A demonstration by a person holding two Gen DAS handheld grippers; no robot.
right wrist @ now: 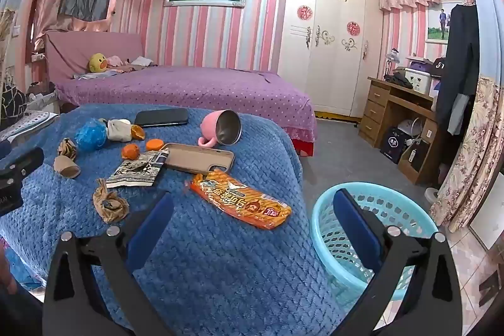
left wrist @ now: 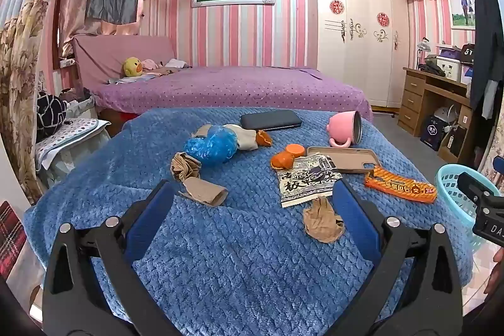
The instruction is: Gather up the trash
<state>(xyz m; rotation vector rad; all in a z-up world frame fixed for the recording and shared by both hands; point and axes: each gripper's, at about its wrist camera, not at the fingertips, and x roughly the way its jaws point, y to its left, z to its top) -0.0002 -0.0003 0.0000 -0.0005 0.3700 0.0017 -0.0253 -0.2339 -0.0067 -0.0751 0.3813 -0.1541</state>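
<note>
We are hovering over the blue blanket (left wrist: 220,257) | basket (right wrist: 371,210) sitting right of it | orange wrapper (right wrist: 239,200) lying near its right edge | left gripper (left wrist: 253,194) gaping wide, empty | right gripper (right wrist: 253,203) likewise.

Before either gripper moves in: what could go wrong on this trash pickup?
1. Keepers lie among the trash: the phone case touches the black-and-white wrapper and sits right next to the orange wrapper, so a wide grab may drag it along.
2. The basket stands off the blanket's edge, so a drop released early would likely land on the floor.
3. The pink mug lies on its side near that edge and may roll if bumped.
</note>
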